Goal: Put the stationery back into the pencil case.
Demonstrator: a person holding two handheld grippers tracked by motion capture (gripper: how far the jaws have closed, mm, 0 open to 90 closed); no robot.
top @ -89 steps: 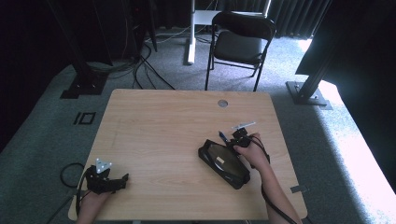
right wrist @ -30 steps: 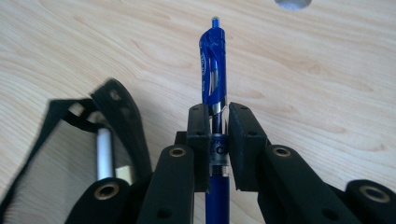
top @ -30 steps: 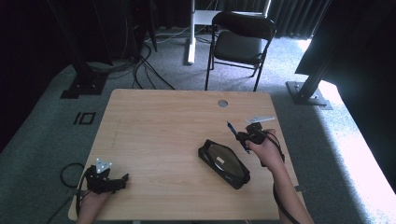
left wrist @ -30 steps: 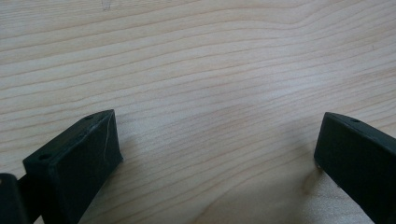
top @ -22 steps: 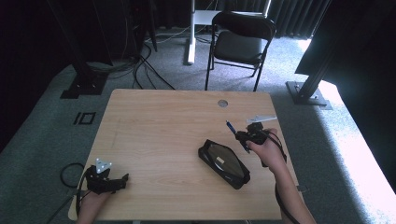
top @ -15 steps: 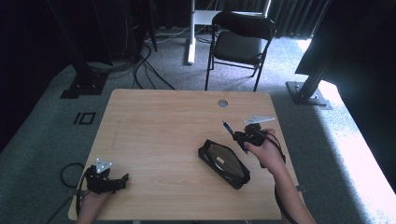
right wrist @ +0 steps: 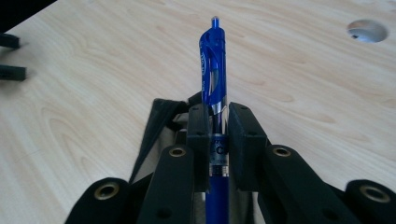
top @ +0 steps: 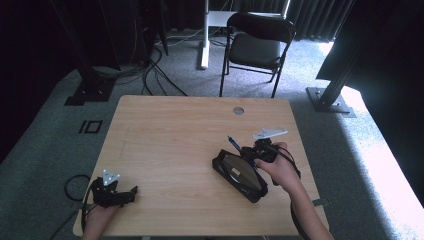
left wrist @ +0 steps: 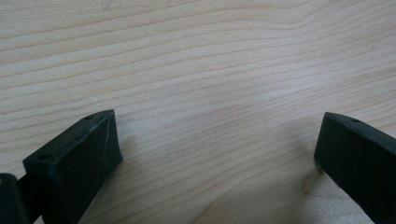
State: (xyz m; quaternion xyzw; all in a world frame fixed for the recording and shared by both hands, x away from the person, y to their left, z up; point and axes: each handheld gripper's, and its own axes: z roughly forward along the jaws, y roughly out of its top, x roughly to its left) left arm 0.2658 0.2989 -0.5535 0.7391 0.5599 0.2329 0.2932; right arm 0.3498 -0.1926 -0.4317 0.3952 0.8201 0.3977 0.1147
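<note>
Pale wood worktop [top: 170, 145] carries an open black pencil case [top: 239, 175]. Right tool [right wrist: 217, 123], clamped on a blue pen [right wrist: 213, 70], hovers just above the case's far end. Left tool [top: 131, 190], jaws apart and empty, rests well left of the case. Best to lower the pen lengthwise into the opening before releasing.

The right tongs [top: 248, 151] lifted the pen [top: 234, 144] from the case [top: 239, 174].

You work in a studio-like lab: wooden table [top: 165, 145] on grey carpet [top: 50, 120], folding chair [top: 257, 45] at 12 o'clock, floor cables [top: 150, 70] at 11.
</note>
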